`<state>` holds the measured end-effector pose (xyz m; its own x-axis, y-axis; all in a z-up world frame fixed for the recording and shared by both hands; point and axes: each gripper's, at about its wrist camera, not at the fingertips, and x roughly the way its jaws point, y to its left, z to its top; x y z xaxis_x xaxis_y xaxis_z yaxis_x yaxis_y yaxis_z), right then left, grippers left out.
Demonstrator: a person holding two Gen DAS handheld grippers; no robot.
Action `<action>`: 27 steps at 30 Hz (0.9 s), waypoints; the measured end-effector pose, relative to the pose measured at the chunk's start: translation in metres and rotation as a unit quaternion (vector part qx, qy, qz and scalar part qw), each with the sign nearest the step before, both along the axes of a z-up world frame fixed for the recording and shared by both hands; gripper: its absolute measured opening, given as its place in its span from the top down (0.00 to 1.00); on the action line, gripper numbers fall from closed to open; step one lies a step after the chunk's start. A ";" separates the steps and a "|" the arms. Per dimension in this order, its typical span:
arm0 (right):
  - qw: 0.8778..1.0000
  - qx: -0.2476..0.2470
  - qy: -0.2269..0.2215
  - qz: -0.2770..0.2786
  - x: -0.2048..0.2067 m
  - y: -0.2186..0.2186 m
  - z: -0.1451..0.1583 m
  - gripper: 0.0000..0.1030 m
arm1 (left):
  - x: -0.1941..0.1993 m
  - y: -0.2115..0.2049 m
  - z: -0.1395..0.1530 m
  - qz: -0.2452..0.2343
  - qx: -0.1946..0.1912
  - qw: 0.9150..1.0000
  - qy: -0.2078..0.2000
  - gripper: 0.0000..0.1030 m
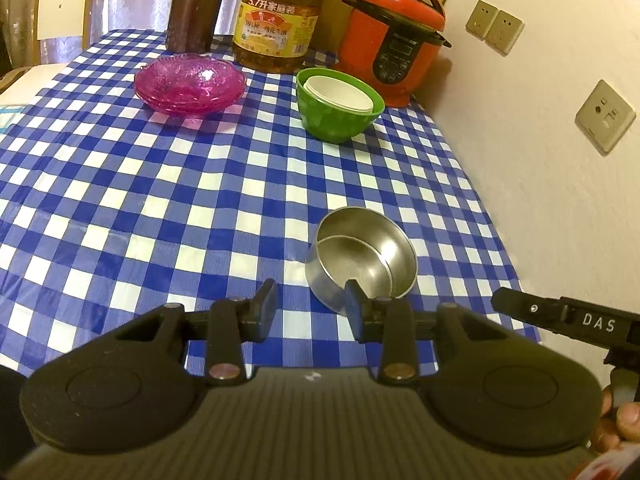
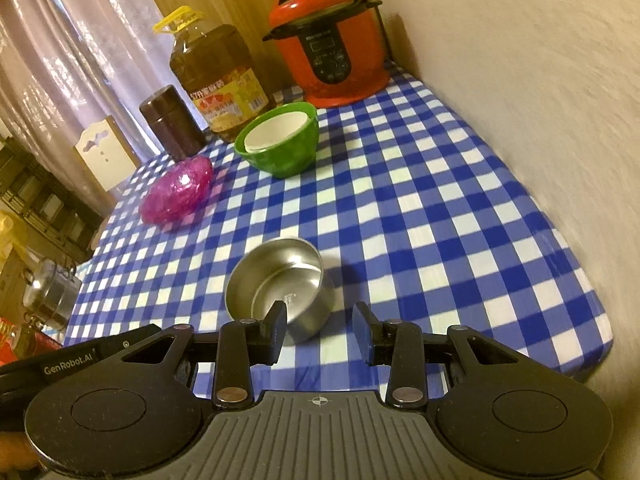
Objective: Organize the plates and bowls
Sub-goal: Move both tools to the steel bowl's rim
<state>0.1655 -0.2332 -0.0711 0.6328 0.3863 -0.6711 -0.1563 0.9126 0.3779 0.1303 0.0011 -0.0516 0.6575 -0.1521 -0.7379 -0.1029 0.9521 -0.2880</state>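
Observation:
A steel bowl [image 1: 362,254] [image 2: 280,280] stands on the blue-checked tablecloth [image 1: 160,200] near its front edge, with what looks like a second steel bowl nested inside. My left gripper [image 1: 310,306] is open just left of it, its right finger in front of the near rim. My right gripper [image 2: 320,332] is open too, its left finger overlapping the bowl's near rim; neither pad presses on it. Farther back sit stacked pink glass plates [image 1: 190,84] [image 2: 176,190] and a green bowl [image 1: 340,120] [image 2: 288,160] holding a white bowl [image 1: 338,94] [image 2: 280,130].
Along the back stand a brown canister [image 1: 196,8], a large oil bottle [image 1: 280,16] and a red pressure cooker [image 1: 394,40]. A wall with sockets [image 1: 540,160] borders the table's right side. A chair [image 1: 60,4] stands at the far left corner.

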 end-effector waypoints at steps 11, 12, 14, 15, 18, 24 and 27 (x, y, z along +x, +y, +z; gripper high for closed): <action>1.000 0.002 0.012 -0.001 -0.002 0.000 -0.010 0.64 | 0.003 -0.005 -0.007 -0.009 -0.003 1.000 0.011 0.69; 1.000 0.002 0.013 -0.002 -0.001 0.000 -0.011 0.64 | 0.004 -0.005 -0.008 -0.010 -0.003 1.000 0.012 0.69; 1.000 0.003 0.016 -0.005 0.001 -0.001 -0.013 0.64 | 0.006 -0.006 -0.010 -0.011 -0.004 1.000 0.014 0.69; 1.000 0.002 0.017 -0.005 0.003 -0.001 -0.014 0.64 | 0.008 -0.006 -0.012 -0.012 -0.004 1.000 0.016 0.69; 1.000 0.003 0.022 -0.006 0.008 0.000 -0.017 0.64 | 0.013 -0.005 -0.016 -0.011 -0.006 1.000 0.020 0.69; 0.999 0.006 0.034 -0.009 0.022 0.004 -0.029 0.64 | 0.026 -0.002 -0.027 -0.006 -0.014 1.000 0.027 0.69; 0.999 0.011 0.034 -0.009 0.029 0.006 -0.034 0.64 | 0.033 0.000 -0.031 -0.001 -0.020 0.999 0.026 0.69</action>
